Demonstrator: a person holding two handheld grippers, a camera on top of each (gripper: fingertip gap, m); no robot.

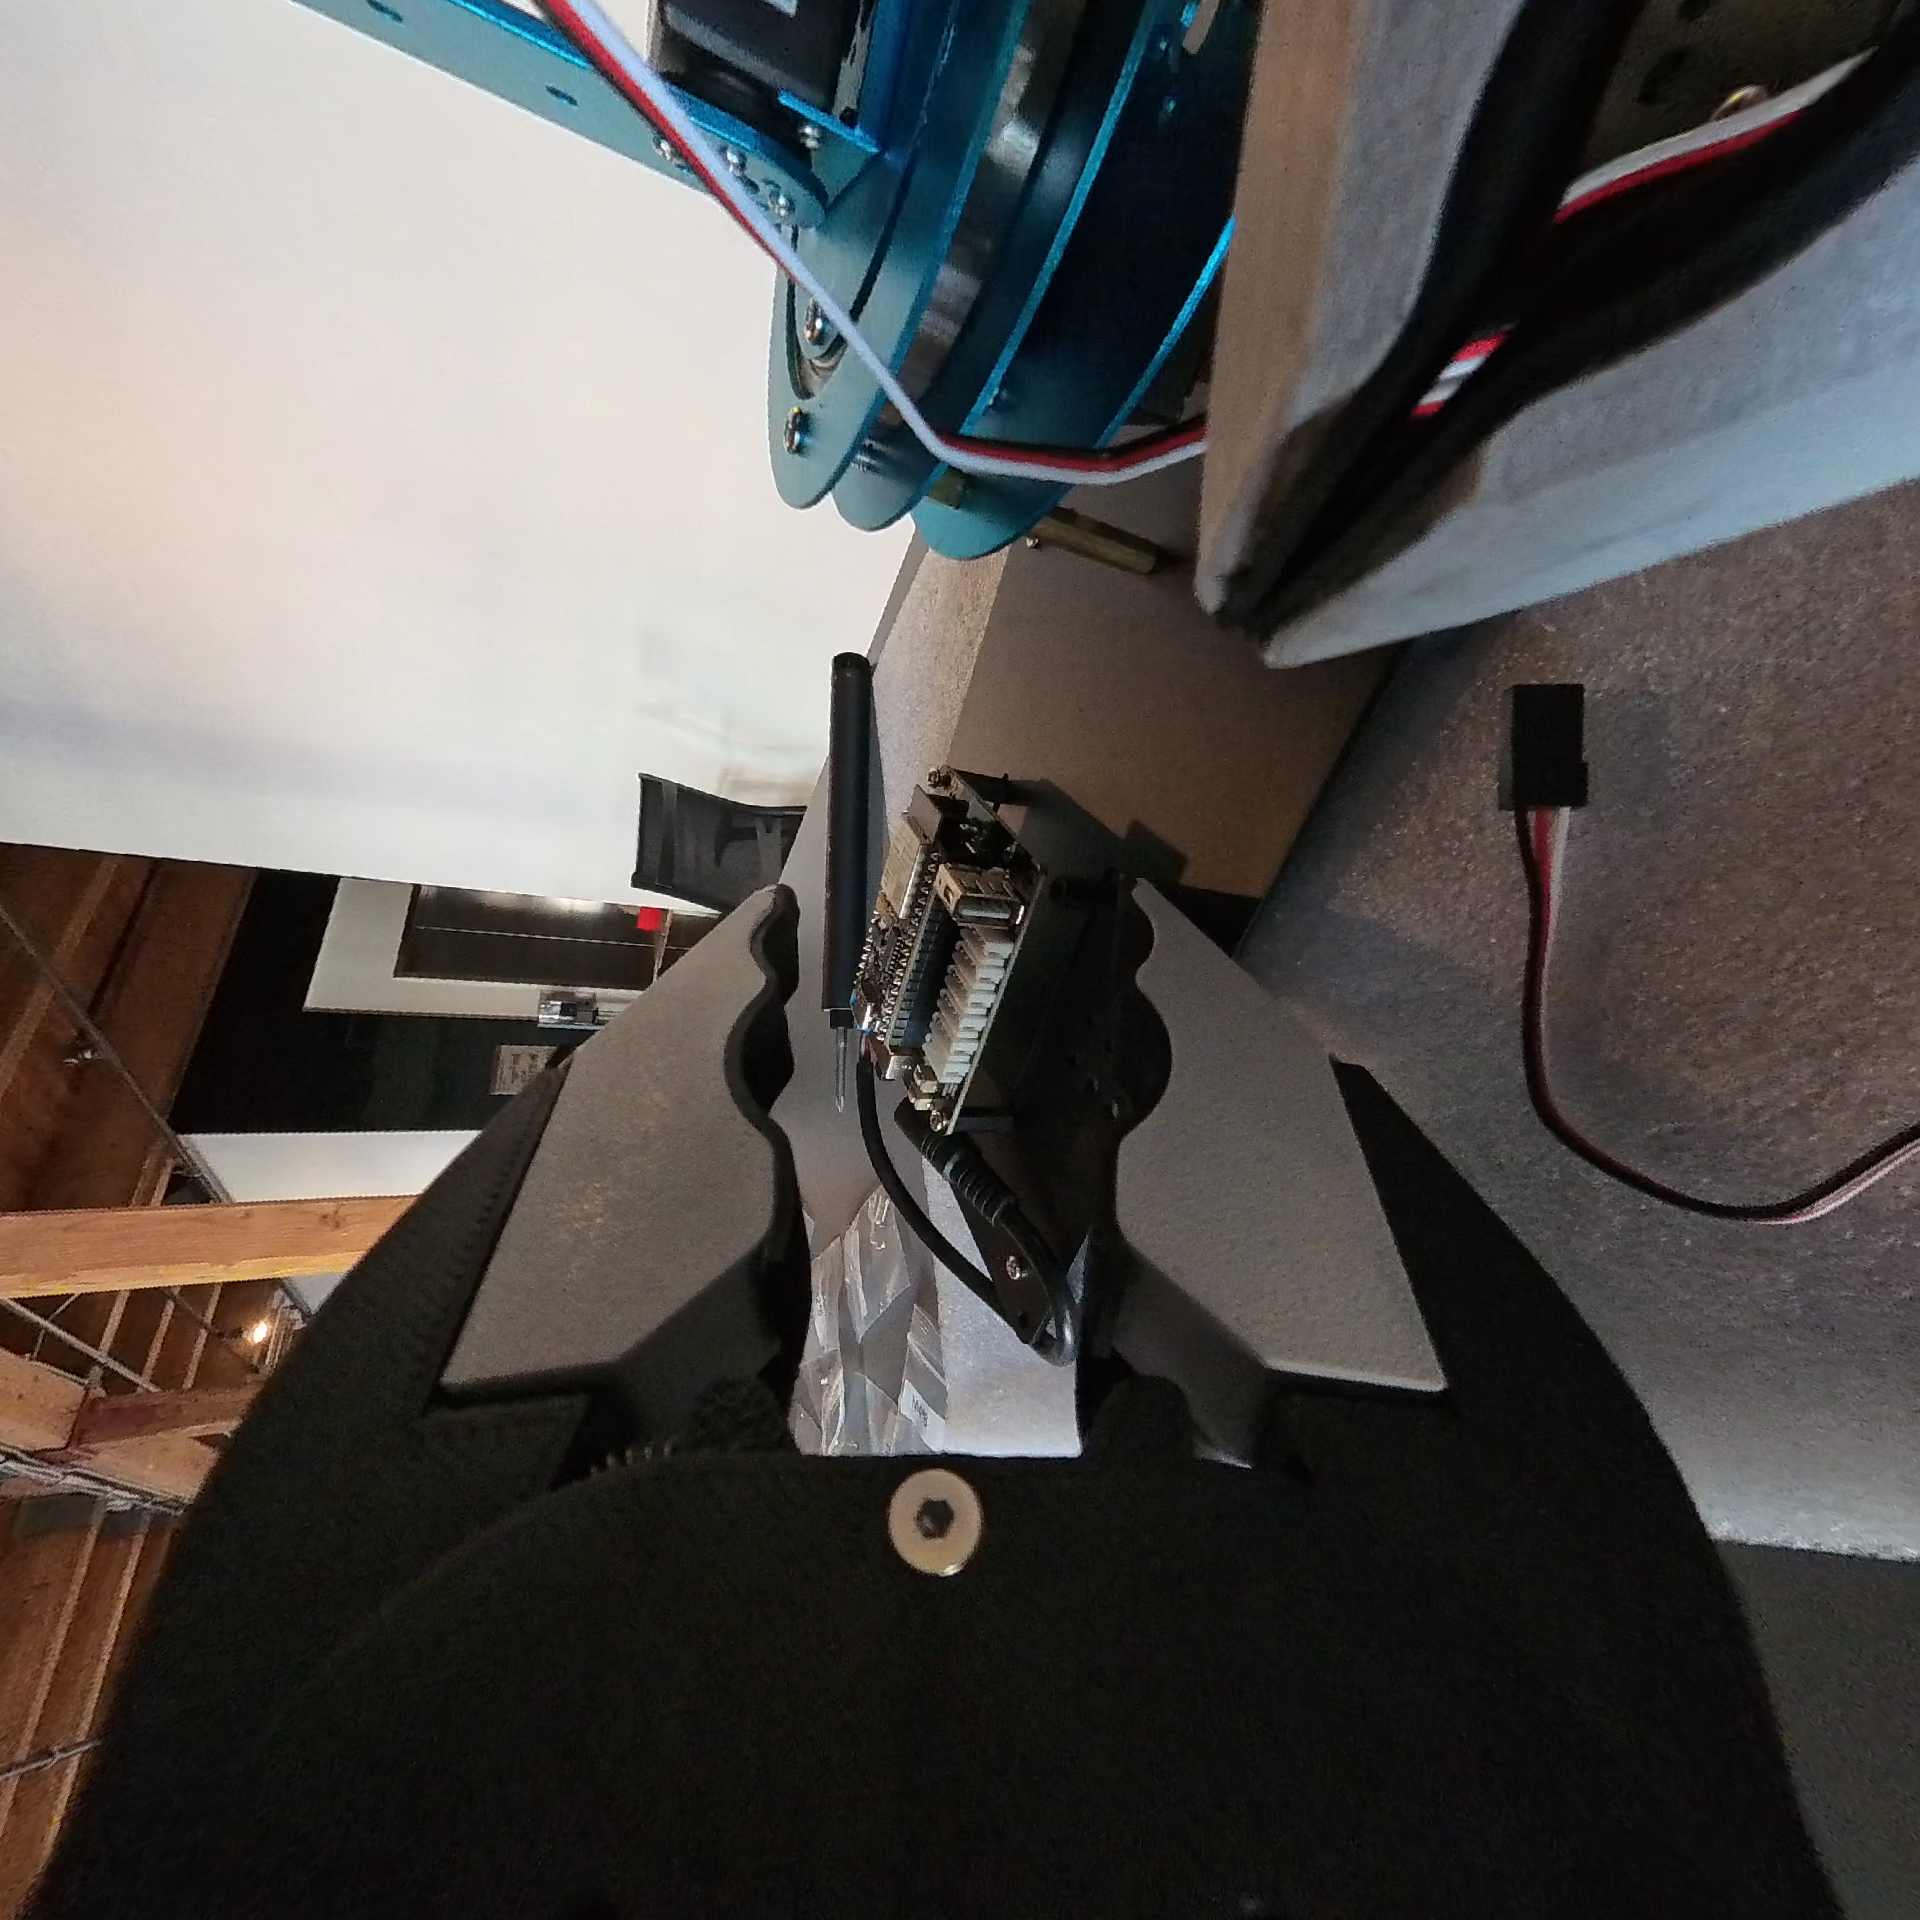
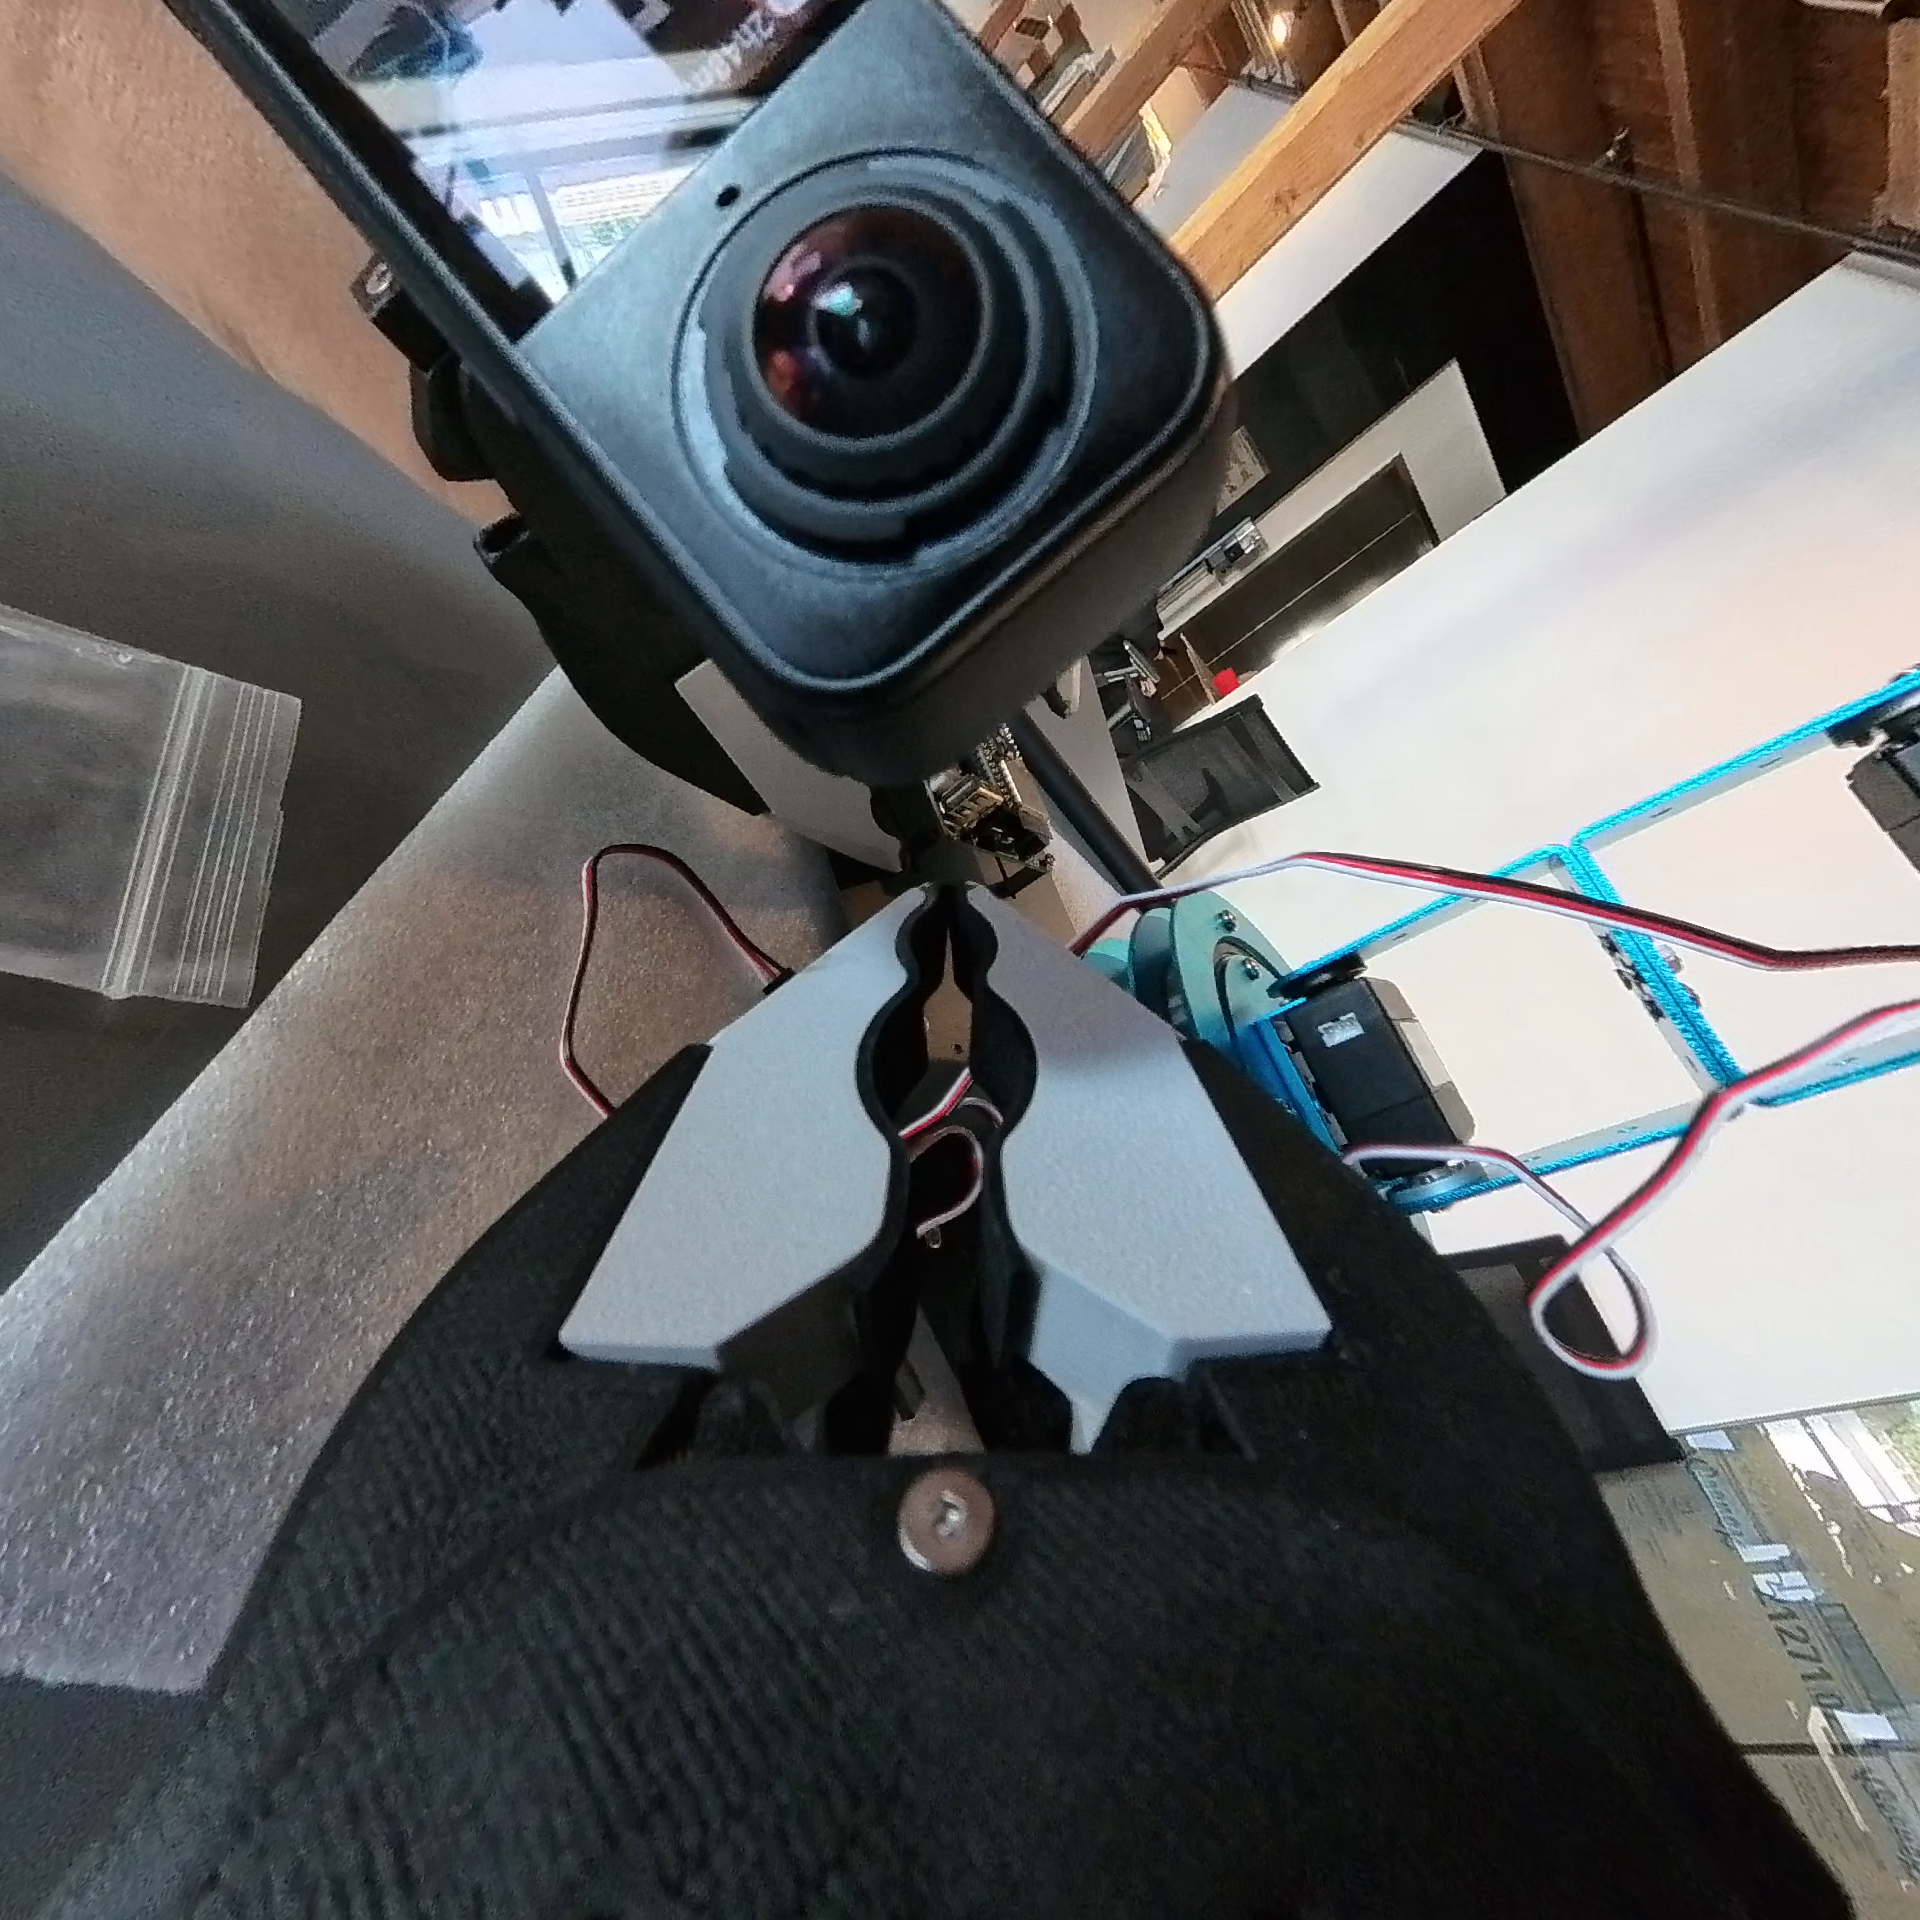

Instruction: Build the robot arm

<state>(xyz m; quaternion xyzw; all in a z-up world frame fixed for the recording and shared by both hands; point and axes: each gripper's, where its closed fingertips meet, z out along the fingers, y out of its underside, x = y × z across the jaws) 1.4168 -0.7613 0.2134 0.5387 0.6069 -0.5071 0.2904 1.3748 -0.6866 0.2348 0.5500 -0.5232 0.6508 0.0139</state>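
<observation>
My left tool (image 1: 961, 966) stands apart around a board (image 1: 951, 956) with an antenna (image 1: 847, 831), near the desk (image 1: 1714, 1039) edge. My right tool (image 2: 951, 914) is clenched on a servo wire (image 2: 940, 1138). I judge the board light and fragile; hold its edges.

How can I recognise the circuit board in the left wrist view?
Find the grey foam pad; the left tool points along its edge. Between the fingers sits the circuit board, set apart by white connector rows, beside a plain black antenna.
</observation>
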